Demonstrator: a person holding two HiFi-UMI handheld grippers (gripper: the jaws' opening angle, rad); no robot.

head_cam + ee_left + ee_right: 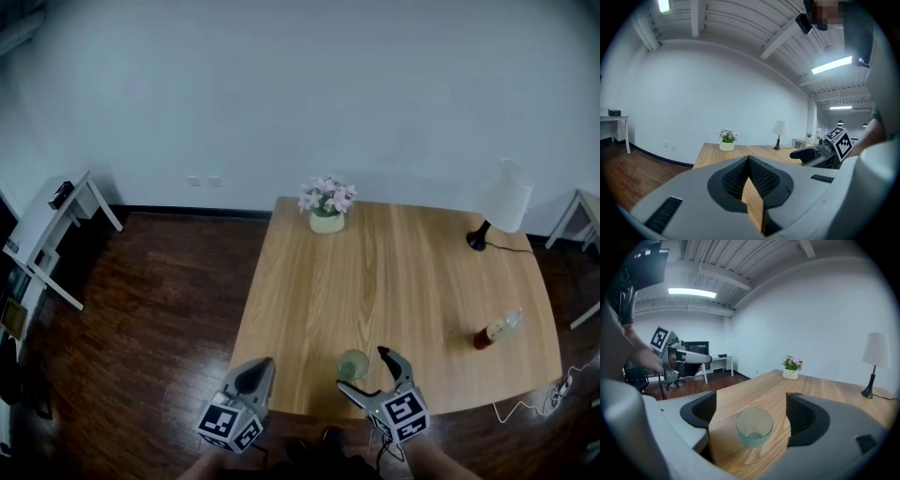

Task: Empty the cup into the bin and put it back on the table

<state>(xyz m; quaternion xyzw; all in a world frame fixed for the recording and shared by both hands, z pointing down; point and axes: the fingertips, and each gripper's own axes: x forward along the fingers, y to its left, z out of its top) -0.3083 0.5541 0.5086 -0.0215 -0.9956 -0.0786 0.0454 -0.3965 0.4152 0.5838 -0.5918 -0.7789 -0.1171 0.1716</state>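
CUP ON TABLETOP, GRIPPER STANDING OFF: the pale-green cup (353, 364) sits upright near the 6 o'clock edge of the tabletop (403, 281). It is framed by the right gripper (366, 372), whose jaws are spread wide on either side w/o touching the glass, so the gripper is released and holding nothing. The right gripper view shows the cup centred btwn the two dark pads with clear gaps at 3 and 9 o'clock. It looks empty inside, tho the tinted wall makes small contents hard to rule out. The left gripper (261, 370) hangs by the tabletop's 7 o'clock corner, jaws clenched together on nothing, w/ only a sliver of wood showing btwn them in its own view. Elsewhere are a flower pot (326, 208) at 12 o'clock, a lamp (502, 202) at 2 o'clock and a bottle (495, 330) at 4 o'clock. No bin appears in any view. Judgement: an apparently empty cup standing on the tabletop suits the put-back step. If so, the next move calls for drawing the right gripper straight back toward 6 o'clock w/o clipping the rim. If contents remain, it calls for closing squarely on the cup wall instead, then finding the bin.
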